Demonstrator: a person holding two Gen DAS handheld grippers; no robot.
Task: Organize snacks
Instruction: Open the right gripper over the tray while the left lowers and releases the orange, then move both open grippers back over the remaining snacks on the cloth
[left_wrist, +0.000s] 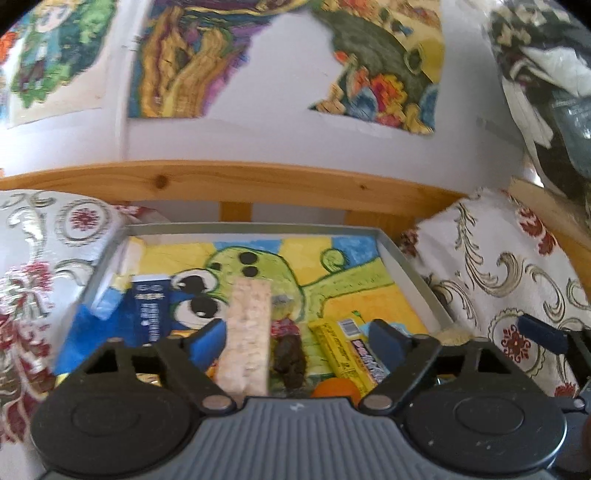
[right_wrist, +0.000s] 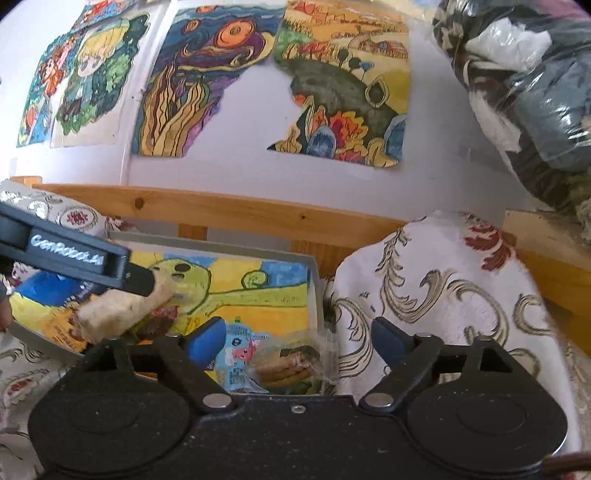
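Here your left gripper (left_wrist: 299, 332) stands wide over the tray (left_wrist: 406, 258), a pale rice bar (left_wrist: 247, 339) near its left finger. Your right gripper (right_wrist: 295, 339) also stands wide, low in frame, above a biscuit pack (right_wrist: 284, 365).

I see soft, even daylight, slight motion blur in my left view, fisheye bending at edges, and glare on the far-right plastic bag (right_wrist: 532, 92).

orange (left_wrist: 334, 388): mostly hidden by tongs | blue box (left_wrist: 149, 314): print blurred, unreadable
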